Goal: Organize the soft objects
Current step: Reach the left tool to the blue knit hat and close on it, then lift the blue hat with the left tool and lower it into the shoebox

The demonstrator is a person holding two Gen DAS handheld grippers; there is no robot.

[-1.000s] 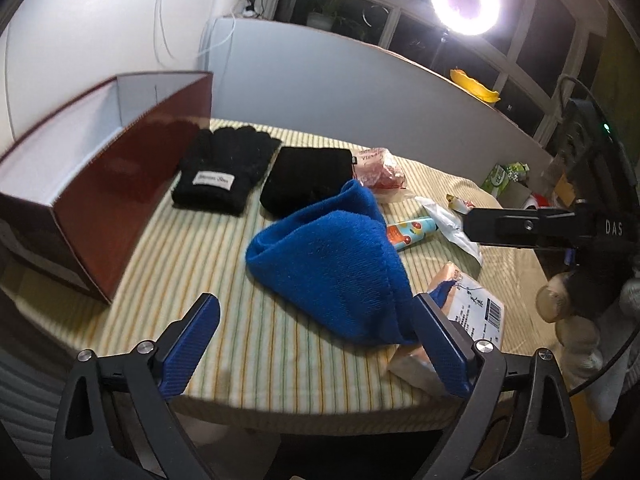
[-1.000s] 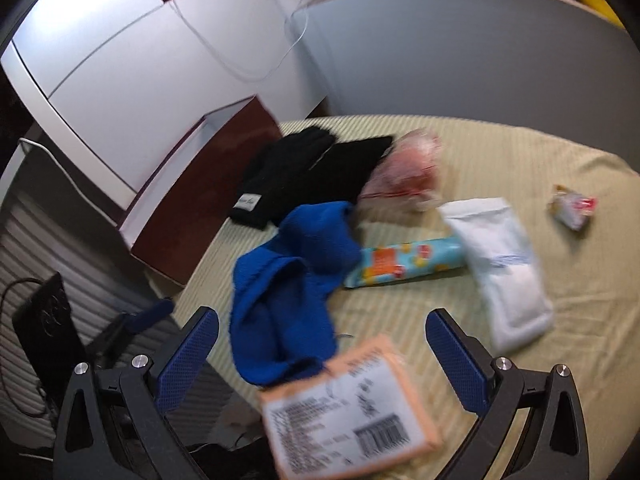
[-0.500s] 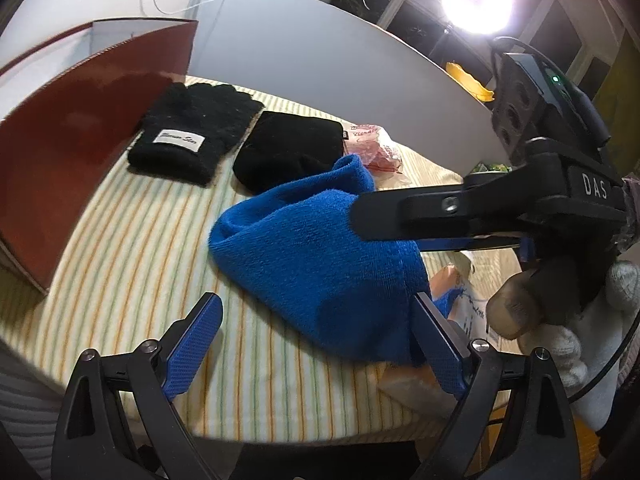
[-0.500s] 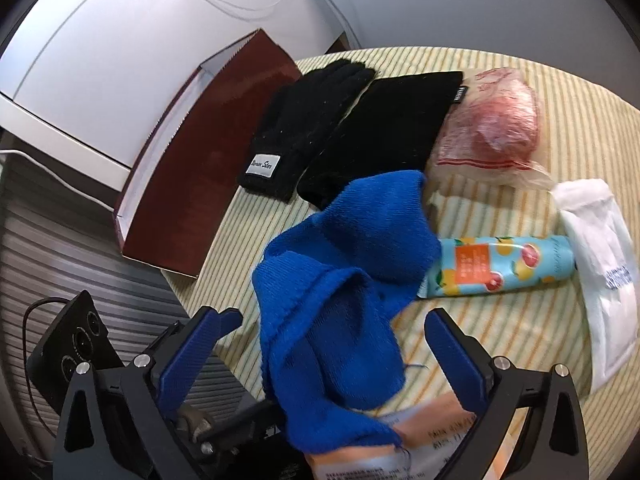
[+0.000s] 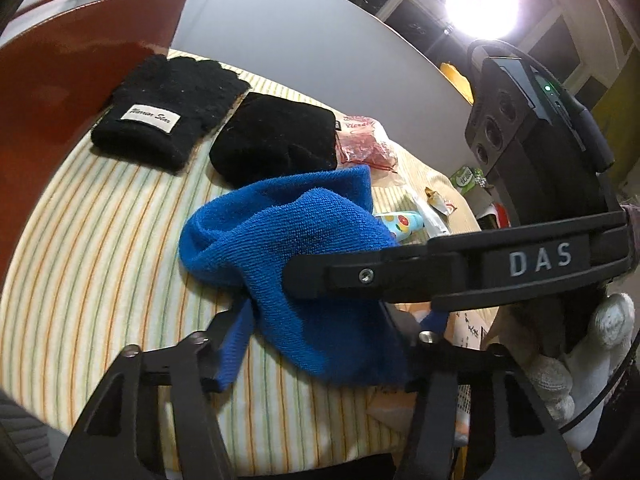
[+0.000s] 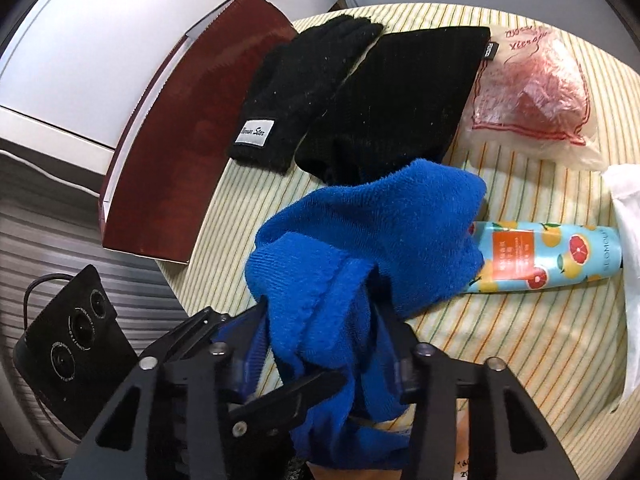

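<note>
A blue knit hat [image 5: 304, 248] lies crumpled at the near edge of the striped table [image 5: 100, 260]. My left gripper [image 5: 332, 340] has its jaws closing, and its blue pads press the hat's near edge from both sides. In the right wrist view the hat [image 6: 400, 232] is bunched between the closing jaws of my right gripper [image 6: 324, 344], which pinch a fold of it. The right gripper's finger [image 5: 360, 276] crosses over the hat from the right. Black gloves [image 5: 172, 112] and a black knit hat [image 5: 280, 144] lie flat behind it.
A red-brown box [image 5: 48, 92] stands open along the table's left side. A pink plastic bag [image 6: 532, 92], a fruit-print tube [image 6: 540, 256] and a white packet [image 6: 628, 240] lie to the right. An orange parcel [image 5: 468, 332] sits under the hat's near corner.
Both grippers came down onto the blue hat and their wide jaws narrowed around its fabric. The right gripper swung in from the right across the left wrist view.
</note>
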